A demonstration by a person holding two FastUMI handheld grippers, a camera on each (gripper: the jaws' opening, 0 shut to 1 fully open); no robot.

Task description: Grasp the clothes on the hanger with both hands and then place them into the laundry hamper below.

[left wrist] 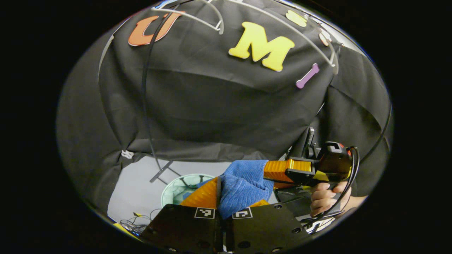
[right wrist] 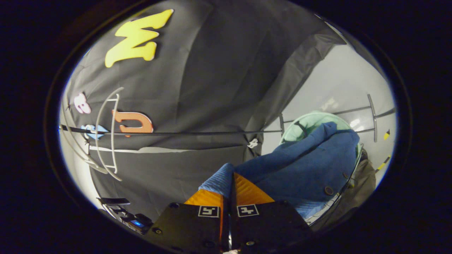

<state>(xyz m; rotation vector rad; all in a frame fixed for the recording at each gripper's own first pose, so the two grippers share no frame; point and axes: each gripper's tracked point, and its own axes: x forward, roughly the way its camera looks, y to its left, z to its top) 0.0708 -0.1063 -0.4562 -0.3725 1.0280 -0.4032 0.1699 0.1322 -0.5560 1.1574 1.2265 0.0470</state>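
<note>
- Between the orange fingers (left wrist: 204, 194) of the left gripper (left wrist: 219, 195), in the left gripper view, a fold of the blue garment (left wrist: 243, 183) is pinched; the jaws are pressed together on the cloth.
- Just beyond that fold, the right gripper (left wrist: 279, 173) comes in from the right side of the same view, its orange finger touching the same bunch of blue cloth, with a hand (left wrist: 323, 201) wrapped around its black handle.
- Between the right gripper's (right wrist: 230, 188) own orange fingers (right wrist: 247, 192), in the right gripper view, another fold of the blue garment (right wrist: 303, 165) is clamped, the jaws closed on it.
- From that pinch the garment spreads away to the right, a dark button visible near its edge, and it hangs over the pale green laundry hamper (right wrist: 307, 123), whose rim shows behind the cloth.
- Farther out in the left gripper view, the hamper (left wrist: 176, 187) stands on the pale floor (left wrist: 137, 187) beside the foot of the black rack (left wrist: 144, 88).
- Up on the rack hang bare white hangers (left wrist: 212, 21).
</note>
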